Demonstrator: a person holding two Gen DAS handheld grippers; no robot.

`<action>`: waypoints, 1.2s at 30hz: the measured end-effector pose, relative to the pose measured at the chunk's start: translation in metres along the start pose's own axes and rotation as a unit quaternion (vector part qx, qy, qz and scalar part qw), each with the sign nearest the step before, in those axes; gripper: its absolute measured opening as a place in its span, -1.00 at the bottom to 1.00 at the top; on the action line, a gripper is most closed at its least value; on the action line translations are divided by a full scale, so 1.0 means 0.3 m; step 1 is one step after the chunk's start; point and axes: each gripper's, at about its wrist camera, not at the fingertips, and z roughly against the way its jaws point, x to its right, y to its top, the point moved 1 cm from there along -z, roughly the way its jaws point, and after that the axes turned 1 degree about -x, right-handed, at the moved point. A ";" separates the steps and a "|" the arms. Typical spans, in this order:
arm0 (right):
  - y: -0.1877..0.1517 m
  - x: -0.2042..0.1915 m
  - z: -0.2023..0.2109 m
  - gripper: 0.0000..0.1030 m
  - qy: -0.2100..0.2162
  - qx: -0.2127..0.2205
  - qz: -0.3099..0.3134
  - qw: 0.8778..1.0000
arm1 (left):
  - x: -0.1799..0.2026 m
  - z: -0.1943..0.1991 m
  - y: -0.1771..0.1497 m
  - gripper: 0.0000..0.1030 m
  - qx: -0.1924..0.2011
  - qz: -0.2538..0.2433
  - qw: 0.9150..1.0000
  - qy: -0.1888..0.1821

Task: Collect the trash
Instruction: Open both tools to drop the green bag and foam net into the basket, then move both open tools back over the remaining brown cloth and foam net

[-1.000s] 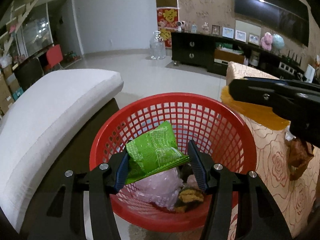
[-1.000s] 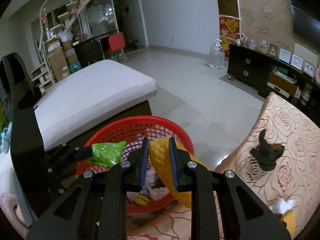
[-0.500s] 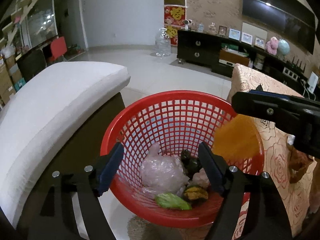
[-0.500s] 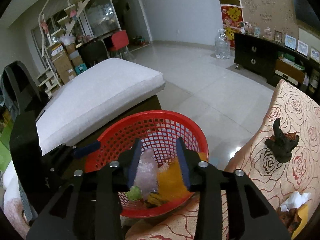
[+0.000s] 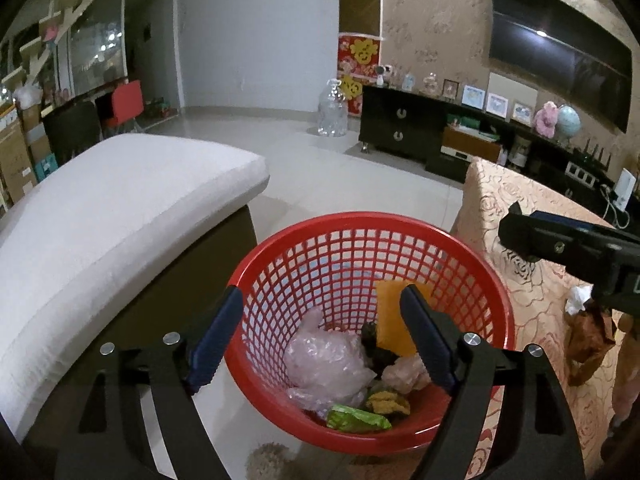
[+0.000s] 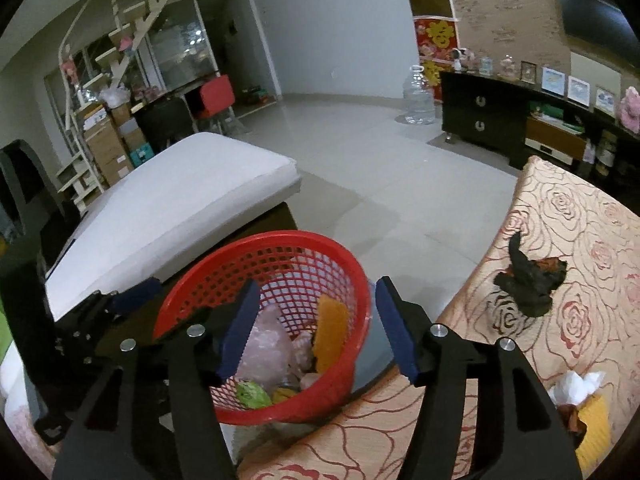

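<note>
A red mesh basket (image 5: 496, 304) stands on the floor beside the table; it also shows in the right wrist view (image 6: 192, 300). Inside lie a green wrapper (image 5: 356, 419), an orange sponge-like piece (image 5: 394, 320), a clear plastic bag (image 5: 324, 364) and other scraps. My left gripper (image 5: 320, 336) is open and empty above the basket. My right gripper (image 6: 316, 326) is open and empty over the basket's right rim. On the rose-patterned table (image 6: 580, 240) lie a dark scrap (image 6: 528, 280) and a white tissue (image 6: 572, 386) with brown and yellow wrappers.
A white-cushioned sofa (image 5: 100, 216) stands left of the basket. A dark TV cabinet (image 5: 404, 128) and a water jug (image 5: 332, 114) stand at the far wall. Tiled floor (image 6: 380, 172) lies beyond the basket.
The left gripper opened and the green wrapper fell into the basket. The right gripper opened and the orange piece fell in too. Both grippers have drawn back a little.
</note>
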 end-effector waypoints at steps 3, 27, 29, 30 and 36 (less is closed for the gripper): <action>-0.008 0.021 0.011 0.18 -0.008 0.002 -0.003 1.000 | 0.016 0.006 0.005 0.53 0.006 -0.008 1.000 -0.001; -0.164 0.332 0.263 0.58 -0.144 0.040 -0.072 0.986 | 0.114 0.052 0.004 0.54 0.031 -0.016 0.998 -0.047; -0.198 0.384 0.305 0.63 -0.161 0.045 -0.092 0.982 | 0.138 0.059 0.006 0.54 0.034 -0.020 0.998 -0.054; -0.213 0.406 0.324 0.63 -0.169 0.046 -0.100 0.979 | 0.155 0.064 0.005 0.54 0.035 -0.023 0.997 -0.059; -0.335 0.558 0.451 0.67 -0.214 0.056 -0.163 0.961 | 0.246 0.082 -0.011 0.54 0.038 -0.045 0.995 -0.084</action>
